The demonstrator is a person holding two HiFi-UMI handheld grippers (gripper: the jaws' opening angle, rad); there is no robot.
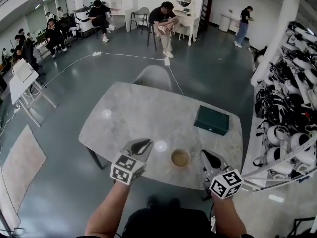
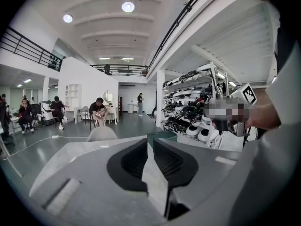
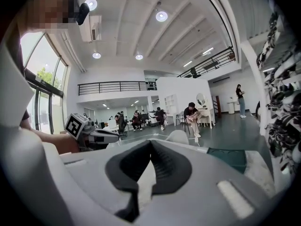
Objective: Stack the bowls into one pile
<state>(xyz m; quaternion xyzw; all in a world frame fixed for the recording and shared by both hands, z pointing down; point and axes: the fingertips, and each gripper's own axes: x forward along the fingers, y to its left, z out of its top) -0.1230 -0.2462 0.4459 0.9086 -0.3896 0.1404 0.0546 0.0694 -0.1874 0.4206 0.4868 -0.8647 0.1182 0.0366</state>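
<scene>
A brown bowl (image 1: 181, 157) stands on the marble table (image 1: 133, 113) near its front edge; from above I cannot tell whether others are nested in it. My left gripper (image 1: 143, 144) hovers just left of the bowl, lifted off the table, its jaws a narrow slit apart with nothing between them (image 2: 150, 144). My right gripper (image 1: 210, 156) hangs just right of the bowl, jaws shut and empty (image 3: 149, 144). Neither gripper view shows the bowl; each shows the other gripper (image 2: 235, 112) (image 3: 96, 136) off to its side.
A dark green box (image 1: 212, 119) lies on the table's far right. A grey chair (image 1: 154, 77) stands behind the table. A rack of black and white gear (image 1: 292, 108) runs close along the right. Several people sit at the far end of the room.
</scene>
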